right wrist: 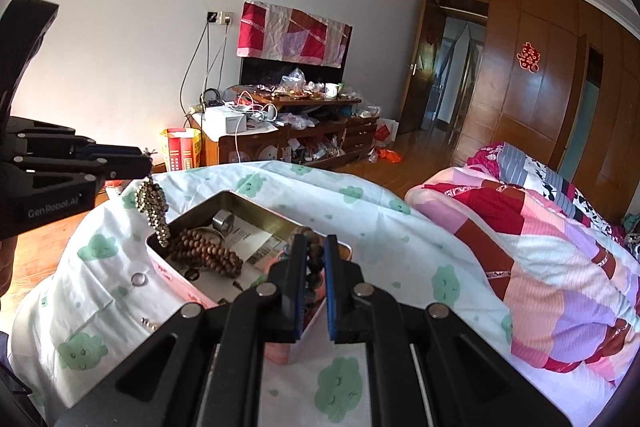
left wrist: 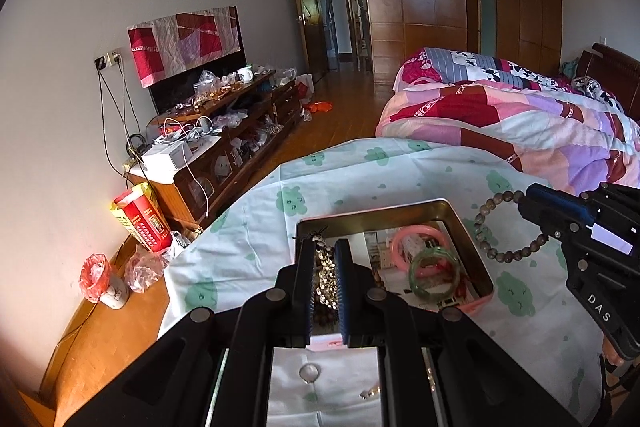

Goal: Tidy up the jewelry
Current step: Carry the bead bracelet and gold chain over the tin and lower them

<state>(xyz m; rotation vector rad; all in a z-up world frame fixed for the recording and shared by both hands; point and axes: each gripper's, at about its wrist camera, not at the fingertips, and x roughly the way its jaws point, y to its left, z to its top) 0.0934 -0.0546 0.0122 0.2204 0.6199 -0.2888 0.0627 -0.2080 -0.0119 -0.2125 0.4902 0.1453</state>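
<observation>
- Left tool [left wrist: 325, 247]: fingers pinch a cluster of small metallic beads [right wrist: 154, 207]. In the right wrist view the cluster hangs straight down from the fingertips, its lower end at the near-left rim of the tin.
- Right tool [right wrist: 310, 247]: fingers pinch a dark wooden bead bracelet [left wrist: 498, 223]. In the left wrist view the loop hangs off the fingertips, outside the right wall of the tin and above the cloth.
- Jewelry tin [left wrist: 468, 227]: open rectangular metal box on the cloud-print cloth [left wrist: 260, 227] that covers the desk. Its long axis runs from near-left to far-right in the right wrist view.
- Contents: pink bangle [left wrist: 400, 239] and green bangle [left wrist: 434, 273] at the right end; brown bead strand [right wrist: 208, 253] and metal ring band [right wrist: 223, 219] at the left end.
- Loose on the cloth near the tin: a small ring [right wrist: 139, 279] and a small metal piece [right wrist: 150, 324], type not discernible.
- Governing relation: the metallic cluster sits at the tin's left rim, so a small shift inward and a release would likely deposit it. The bracelet lies right of the tin; the right tool must travel left over the wall before release.
- Pose: both tools are near level, fingers pointing toward the far side, flanking the tin left and right.
- Caution: the hanging cluster may catch on the rim.
</observation>
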